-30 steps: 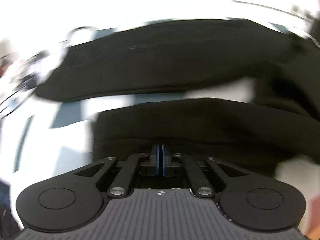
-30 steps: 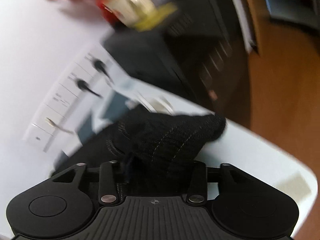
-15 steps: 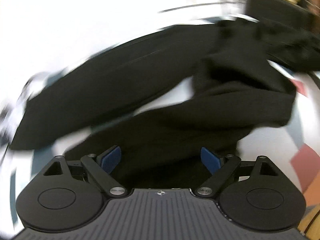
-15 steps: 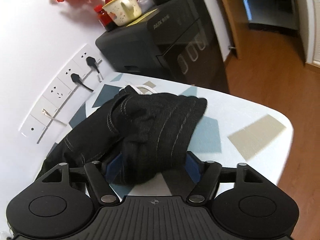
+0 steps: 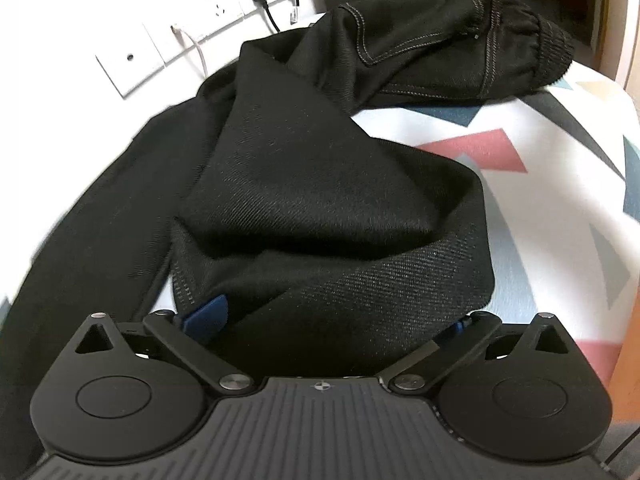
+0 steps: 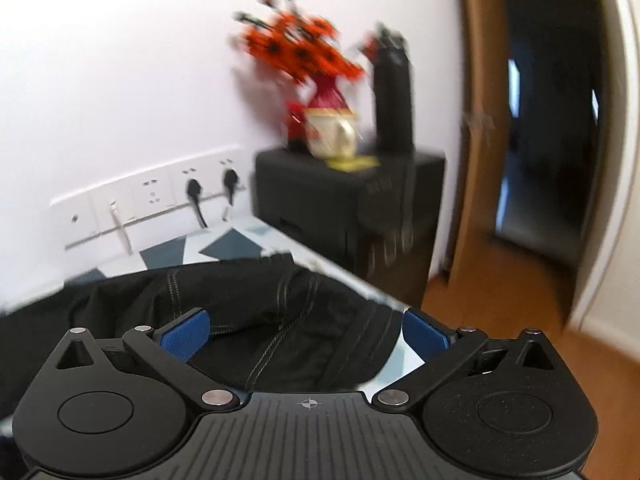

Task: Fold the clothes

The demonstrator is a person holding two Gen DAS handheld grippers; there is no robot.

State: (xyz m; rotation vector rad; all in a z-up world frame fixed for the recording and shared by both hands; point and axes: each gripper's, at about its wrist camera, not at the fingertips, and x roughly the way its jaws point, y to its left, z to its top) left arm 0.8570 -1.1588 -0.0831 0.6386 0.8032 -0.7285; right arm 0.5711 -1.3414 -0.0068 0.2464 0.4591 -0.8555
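Observation:
Black trousers (image 5: 320,184) lie bunched on a table with a geometric-patterned cover (image 5: 540,208). One leg ends in a ribbed cuff (image 5: 548,48) near the far right edge. My left gripper (image 5: 328,320) hangs over the heap with its jaws opening wide. A thick fold lies loose between them, and the blue pads (image 5: 206,316) are not pressing on it. In the right wrist view the stitched end of the trousers (image 6: 280,304) lies on the table between the jaws of my right gripper (image 6: 304,336). Those jaws are also opening, and their blue pads (image 6: 184,334) stand clear of the cloth.
Wall sockets with two black plugs (image 6: 208,188) run along the wall behind the table. A black cabinet (image 6: 360,208) stands at the table's far end, bearing orange flowers (image 6: 304,48), a mug and a dark bottle. A dark doorway (image 6: 552,120) and wooden floor (image 6: 520,320) lie to the right.
Both grippers went from shut on the black cloth to wide open, and the trousers dropped onto the table. The left view rolled and swung. The right gripper rose and now faces the wall.

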